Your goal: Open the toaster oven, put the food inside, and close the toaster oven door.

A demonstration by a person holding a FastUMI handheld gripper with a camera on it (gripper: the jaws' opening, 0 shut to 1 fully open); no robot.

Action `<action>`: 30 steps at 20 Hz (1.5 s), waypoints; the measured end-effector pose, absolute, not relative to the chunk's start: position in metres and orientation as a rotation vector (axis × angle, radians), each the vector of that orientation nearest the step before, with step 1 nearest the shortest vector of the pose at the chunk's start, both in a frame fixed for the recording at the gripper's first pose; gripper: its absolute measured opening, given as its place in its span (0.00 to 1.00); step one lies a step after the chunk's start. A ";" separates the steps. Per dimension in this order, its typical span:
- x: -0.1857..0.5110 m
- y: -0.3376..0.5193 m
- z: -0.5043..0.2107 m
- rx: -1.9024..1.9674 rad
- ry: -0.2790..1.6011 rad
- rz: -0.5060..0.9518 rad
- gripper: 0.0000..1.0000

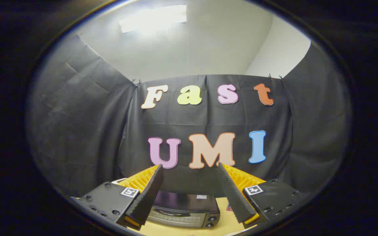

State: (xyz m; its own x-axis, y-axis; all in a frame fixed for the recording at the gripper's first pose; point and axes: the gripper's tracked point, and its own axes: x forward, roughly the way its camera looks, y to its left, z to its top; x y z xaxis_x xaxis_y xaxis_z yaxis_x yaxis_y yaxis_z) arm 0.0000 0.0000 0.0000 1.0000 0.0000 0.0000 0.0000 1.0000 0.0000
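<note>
**Holding the gripper wide above the oven**

Looking forward along the fingers, we are seeing the gripper (189, 167) spread wide, with nothing between its two fingers. Its left finger (148, 195) and right finger (233, 193) are leaning apart from each other, their tips pointing up toward the cloth wall (87, 131) of the booth. We are gripping nothing at this moment.

The oven (184, 211) is sitting low between the fingers, below and beyond them, on a yellow table (223, 221). We are looking down on its dark top and on the front below it. Its door is looking closed, though the low angle is making that hard to judge. Two knobs (211, 222) are showing at the right end of the front, one above the other. A small coloured thing is peeking out beside the right finger on the table, too hidden for us to tell what it is.

Above the cloth, a pale wall and a ceiling light (153, 18) are showing.
</note>
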 end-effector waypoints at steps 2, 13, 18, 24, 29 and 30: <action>0.001 0.005 -0.006 0.008 0.011 0.011 1.00; -0.001 0.019 -0.003 -0.020 -0.004 0.021 1.00; 0.007 0.021 -0.018 -0.038 0.015 0.014 1.00; 0.041 0.023 -0.091 -0.113 0.100 -0.033 1.00; 0.076 0.031 -0.180 -0.114 0.216 -0.038 1.00; 0.081 0.035 -0.195 -0.122 0.236 -0.035 1.00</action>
